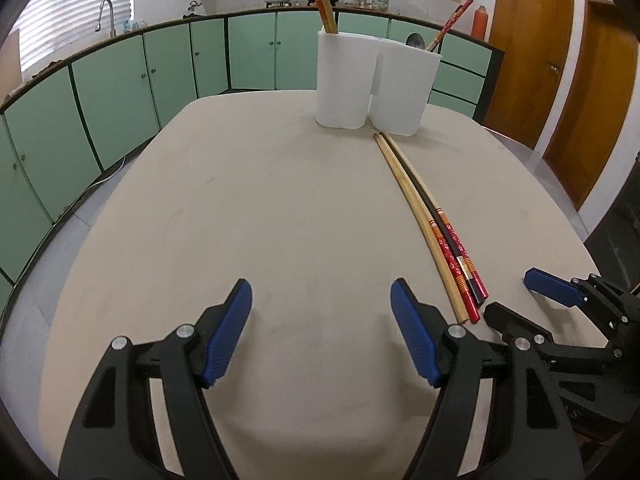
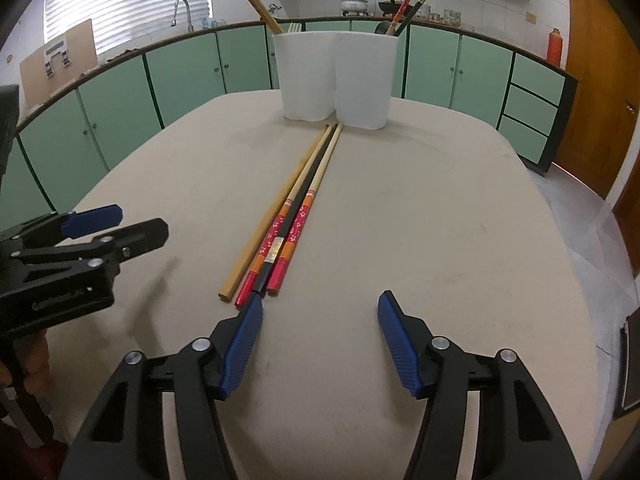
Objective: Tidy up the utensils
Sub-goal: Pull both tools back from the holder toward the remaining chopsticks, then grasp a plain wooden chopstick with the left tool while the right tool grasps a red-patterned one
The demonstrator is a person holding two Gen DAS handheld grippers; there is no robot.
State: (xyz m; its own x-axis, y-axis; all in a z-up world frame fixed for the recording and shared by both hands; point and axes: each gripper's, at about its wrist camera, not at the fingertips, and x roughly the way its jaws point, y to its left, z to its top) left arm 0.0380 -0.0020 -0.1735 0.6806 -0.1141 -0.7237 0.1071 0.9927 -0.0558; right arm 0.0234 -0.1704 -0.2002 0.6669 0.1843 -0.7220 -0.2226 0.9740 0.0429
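Note:
Several chopsticks point(image 2: 294, 208) lie side by side on the beige table point(image 2: 440, 220), pointing at a white two-compartment holder point(image 2: 336, 76); they also show in the left wrist view point(image 1: 428, 220). The holder point(image 1: 372, 84) stands upright at the far edge with chopsticks and a ladle in it. My right gripper point(image 2: 320, 312) is open and empty, its left fingertip just short of the chopsticks' near ends. My left gripper point(image 1: 322, 300) is open and empty, to the left of the chopsticks. Each gripper shows in the other's view.
Green kitchen cabinets point(image 1: 120, 92) curve around behind the table, with a sink tap point(image 1: 106, 16) and pots on the counter. Wooden doors point(image 1: 560, 80) stand at the right. The table edge falls off on the right point(image 2: 580, 240).

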